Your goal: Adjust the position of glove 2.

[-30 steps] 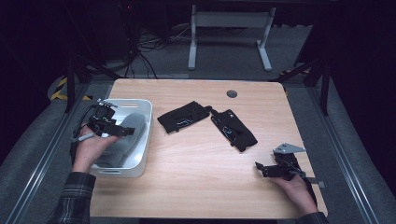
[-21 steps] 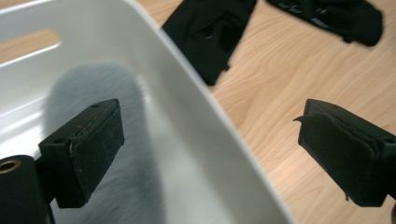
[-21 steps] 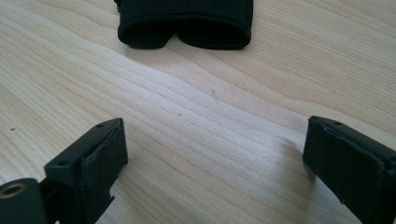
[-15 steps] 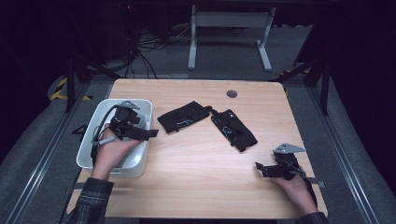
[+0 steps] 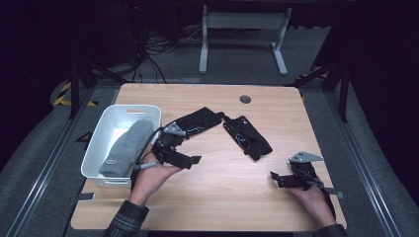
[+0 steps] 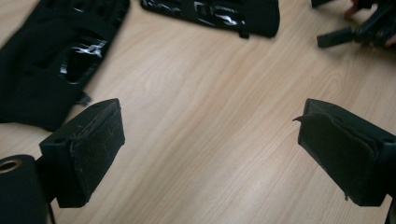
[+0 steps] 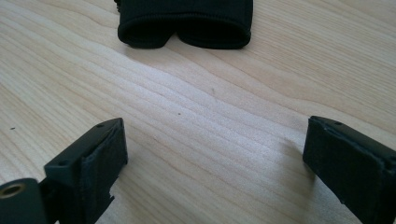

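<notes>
left tongs (image 6: 210, 154): jaws wide apart, nothing between | below: bare wooden table (image 6: 205, 116) | upper left: black glove (image 6: 51, 60)

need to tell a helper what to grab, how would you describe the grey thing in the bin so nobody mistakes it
Start at the white plastic bin on the left edge of the wooden table. Inside it lies a grey knitted fabric item, long and rounded. It is the light, soft one inside a container; the two flat black gloves lie on the bare wood mid-table.

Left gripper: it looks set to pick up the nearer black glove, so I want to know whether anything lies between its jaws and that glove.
Nothing visible does. The left gripper is open over bare table, and the nearer black glove lies just beyond it, with only wood between.
</notes>
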The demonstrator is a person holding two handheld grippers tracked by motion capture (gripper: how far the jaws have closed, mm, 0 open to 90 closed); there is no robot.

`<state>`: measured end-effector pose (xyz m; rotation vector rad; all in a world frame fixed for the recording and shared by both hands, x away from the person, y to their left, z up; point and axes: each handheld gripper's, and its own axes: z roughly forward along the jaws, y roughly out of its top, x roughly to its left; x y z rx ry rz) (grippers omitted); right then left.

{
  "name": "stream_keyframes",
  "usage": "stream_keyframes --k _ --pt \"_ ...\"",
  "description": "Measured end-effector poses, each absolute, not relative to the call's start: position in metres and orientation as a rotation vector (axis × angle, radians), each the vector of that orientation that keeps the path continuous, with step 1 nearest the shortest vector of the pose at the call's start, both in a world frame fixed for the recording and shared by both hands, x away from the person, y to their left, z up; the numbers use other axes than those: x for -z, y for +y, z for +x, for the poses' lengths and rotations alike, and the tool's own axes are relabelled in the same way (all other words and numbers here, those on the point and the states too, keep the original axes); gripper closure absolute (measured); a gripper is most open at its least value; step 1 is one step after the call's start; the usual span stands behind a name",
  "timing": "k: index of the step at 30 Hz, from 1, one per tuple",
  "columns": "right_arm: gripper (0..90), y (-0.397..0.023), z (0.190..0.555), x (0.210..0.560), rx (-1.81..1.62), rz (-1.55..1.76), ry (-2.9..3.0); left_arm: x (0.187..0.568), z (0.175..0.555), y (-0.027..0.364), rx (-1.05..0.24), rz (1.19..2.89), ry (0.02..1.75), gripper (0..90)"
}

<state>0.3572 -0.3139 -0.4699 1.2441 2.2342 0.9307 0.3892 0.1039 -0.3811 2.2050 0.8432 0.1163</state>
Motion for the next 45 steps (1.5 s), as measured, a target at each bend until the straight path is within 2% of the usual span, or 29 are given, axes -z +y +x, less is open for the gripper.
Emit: stream_keyframes --k 5,6,12,21,23,25,28,32,34,36,38,45 --pt "6.6 -0.314 0.357 0.47 -0.929 1.246 2.235 0.402 0.385 0.092 -0.128 2.235 0.825 7.9" --pt "6.7 -0.314 0.357 0.47 -0.928 1.247 2.236 0.416 0.382 0.088 -0.147 2.26 0.811 7.8" --pt "6.6 -0.314 0.357 0.47 -0.928 1.243 2.241 0.444 0.379 0.09 -0.18 2.269 0.799 6.8" --pt "8.7 -0.315 0.358 0.468 -0.923 1.243 2.261 0.463 0.374 0.094 -0.209 2.304 0.79 6.7" --pt "16.9 -0.315 0.358 0.465 -0.906 1.251 2.268 0.467 0.373 0.094 -0.214 2.329 0.787 6.6" --pt "20.4 -0.316 0.358 0.462 -0.903 1.246 2.277 0.472 0.371 0.094 -0.226 2.32 0.771 4.3" --pt "31.0 -0.314 0.36 0.455 -0.902 1.23 2.281 0.474 0.37 0.095 -0.252 2.33 0.75 3.5" --pt "53.0 -0.306 0.367 0.443 -0.946 1.187 2.307 0.478 0.369 0.098 -0.259 2.293 0.719 0.0" --pt "69.4 -0.301 0.372 0.437 -0.966 1.159 2.315 0.478 0.369 0.098 -0.256 2.297 0.715 0.1" --pt "81.0 -0.297 0.38 0.433 -1.001 1.143 2.323 0.478 0.369 0.098 -0.256 2.296 0.716 0.1" --pt "88.9 -0.291 0.39 0.429 -1.013 1.124 2.333 0.478 0.369 0.098 -0.257 2.297 0.716 0.1" --pt "89.7 -0.272 0.424 0.425 -1.061 1.091 2.351 0.478 0.369 0.098 -0.255 2.298 0.707 0.6"
